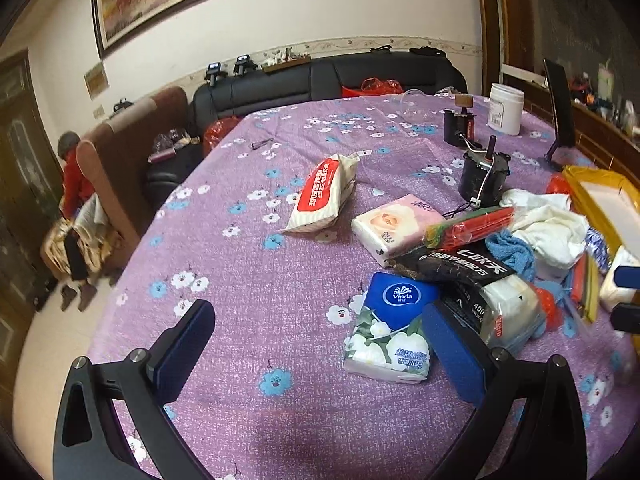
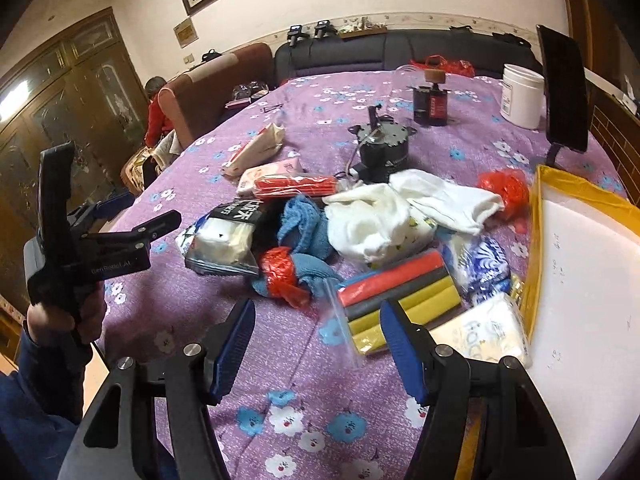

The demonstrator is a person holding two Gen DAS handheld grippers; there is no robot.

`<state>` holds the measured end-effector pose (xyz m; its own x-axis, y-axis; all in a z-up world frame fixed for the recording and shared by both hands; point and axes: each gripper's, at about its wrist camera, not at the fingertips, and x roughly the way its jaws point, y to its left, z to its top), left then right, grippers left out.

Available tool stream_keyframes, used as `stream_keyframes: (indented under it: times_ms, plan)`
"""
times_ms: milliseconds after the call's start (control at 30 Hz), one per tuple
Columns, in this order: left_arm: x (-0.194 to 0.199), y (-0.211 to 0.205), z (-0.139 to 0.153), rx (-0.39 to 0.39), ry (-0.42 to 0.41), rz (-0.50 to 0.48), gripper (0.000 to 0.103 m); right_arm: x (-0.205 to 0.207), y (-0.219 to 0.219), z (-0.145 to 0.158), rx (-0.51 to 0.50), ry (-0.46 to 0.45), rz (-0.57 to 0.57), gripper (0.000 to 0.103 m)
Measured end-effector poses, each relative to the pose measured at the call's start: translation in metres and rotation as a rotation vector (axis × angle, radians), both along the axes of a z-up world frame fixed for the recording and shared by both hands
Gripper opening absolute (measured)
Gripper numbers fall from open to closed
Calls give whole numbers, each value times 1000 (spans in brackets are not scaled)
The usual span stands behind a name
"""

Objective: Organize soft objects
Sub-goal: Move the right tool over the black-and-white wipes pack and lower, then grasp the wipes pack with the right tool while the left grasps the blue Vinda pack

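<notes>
Between your two blue pads: nothing. Both hand-held grippers hang spread and empty over the worktop (image 1: 248, 272).

- Left hand-held gripper (image 1: 320, 344): jaws wide apart, its right pad just beside the blue Vinda tissue pack (image 1: 390, 334). Risk: closing from here, you catch the pack by one edge and it folds or slips; the black-labelled pack (image 1: 468, 268) overlapping its top corner may drag along.
- Right hand-held gripper (image 2: 318, 346): jaws apart, right pad over the bagged foam rolls (image 2: 394, 298). Risk: the clear bag is slick and loose, so you may pinch film alone and the rolls slide out.
- Soft pile beyond, mid-worktop: blue cloth (image 2: 306, 226), white cloth (image 2: 372, 220), red plastic bag (image 2: 282, 274), all tangled. Risk: lifting one pulls its neighbours.
- Hard items behind the pile: motor (image 2: 382, 148) with a trailing wire. Risk: cloth snags the wire.
- Yellow-edged box (image 2: 538, 216) at your right: likely destination, I judge; a tissue pack lies against its near edge.
</notes>
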<state>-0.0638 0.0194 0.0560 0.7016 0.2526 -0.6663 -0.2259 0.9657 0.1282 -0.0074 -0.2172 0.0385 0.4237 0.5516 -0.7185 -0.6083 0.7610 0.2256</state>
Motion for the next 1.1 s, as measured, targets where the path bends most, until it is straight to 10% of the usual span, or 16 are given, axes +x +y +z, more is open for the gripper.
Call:
stream_keyframes:
  times_ms: [333,633,733,1100]
  plan:
    - [-10,40,9,-48,-24,94,95,14,65,16,68,53,103,72]
    - [-19,51,9,-78,-2,88,95,64,123,-25,22,288,78,77]
    - [-18,41,6,-65,21,41,95,64,120,-37,13,312,82,55]
    - [16,-18,-21,-2,153,-107,95,19,53,3,113,72,66,50]
